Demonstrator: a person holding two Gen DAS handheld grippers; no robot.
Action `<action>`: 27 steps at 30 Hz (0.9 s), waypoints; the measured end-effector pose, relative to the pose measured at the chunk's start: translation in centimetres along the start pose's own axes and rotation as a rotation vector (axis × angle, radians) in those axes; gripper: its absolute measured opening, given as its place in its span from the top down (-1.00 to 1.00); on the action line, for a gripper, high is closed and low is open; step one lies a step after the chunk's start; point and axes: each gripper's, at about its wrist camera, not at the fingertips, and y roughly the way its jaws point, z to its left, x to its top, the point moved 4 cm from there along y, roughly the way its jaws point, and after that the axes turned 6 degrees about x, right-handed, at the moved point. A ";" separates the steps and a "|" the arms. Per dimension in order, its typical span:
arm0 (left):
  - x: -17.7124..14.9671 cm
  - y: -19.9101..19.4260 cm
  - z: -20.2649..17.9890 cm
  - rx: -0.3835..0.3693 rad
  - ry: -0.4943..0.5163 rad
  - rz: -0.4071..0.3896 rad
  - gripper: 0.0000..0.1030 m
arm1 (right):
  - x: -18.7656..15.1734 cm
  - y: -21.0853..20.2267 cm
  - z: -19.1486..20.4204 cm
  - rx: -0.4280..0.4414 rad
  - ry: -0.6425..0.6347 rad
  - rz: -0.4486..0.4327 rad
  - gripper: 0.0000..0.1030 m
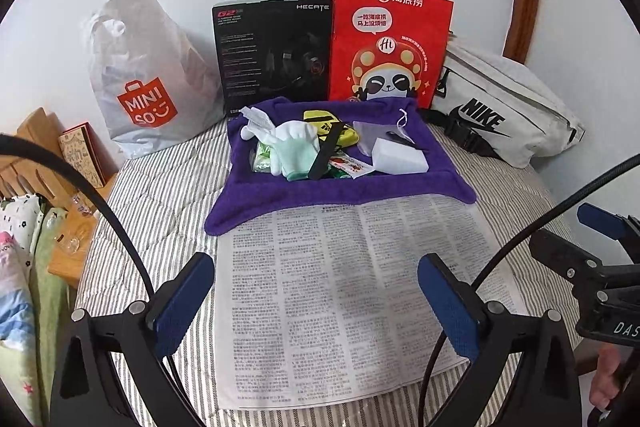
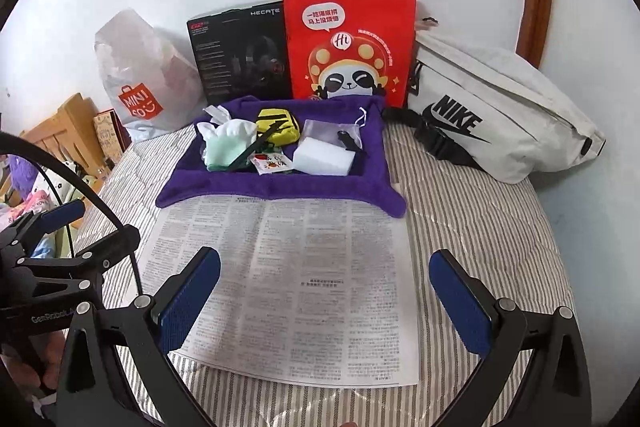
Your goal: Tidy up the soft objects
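Observation:
A purple towel (image 1: 320, 195) (image 2: 260, 187) lies on the striped bed and carries a pile of small things: a white and mint glove (image 1: 294, 147) (image 2: 228, 143), a yellow pouch (image 1: 326, 125) (image 2: 280, 125), a white sponge block (image 1: 400, 157) (image 2: 324, 157), a clear mesh bag (image 1: 376, 135) (image 2: 324, 131) and a snack packet (image 1: 352, 169) (image 2: 272, 163). A newspaper sheet (image 1: 340, 299) (image 2: 300, 287) lies in front of the towel. My left gripper (image 1: 316, 303) is open and empty above the newspaper. My right gripper (image 2: 324, 303) is open and empty above it too.
Against the back wall stand a Miniso plastic bag (image 1: 148, 83) (image 2: 136, 83), a black Hecate box (image 1: 272, 55) (image 2: 240, 59) and a red paper bag (image 1: 388, 47) (image 2: 348, 43). A white Nike waist bag (image 1: 504, 107) (image 2: 492, 111) lies at the right. A wooden shelf (image 1: 44, 155) is left.

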 end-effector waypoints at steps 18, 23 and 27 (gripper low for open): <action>-1.0 0.8 0.0 -0.012 -0.014 0.048 -1.00 | -0.4 0.2 -0.4 -0.030 0.002 0.013 -0.99; -1.3 0.8 0.2 -0.010 -0.017 0.055 -1.00 | -0.4 0.1 -0.6 -0.038 0.006 0.011 -0.99; -1.3 0.6 0.2 -0.008 -0.017 0.051 -1.00 | -0.4 0.0 -0.5 -0.036 0.004 0.011 -0.99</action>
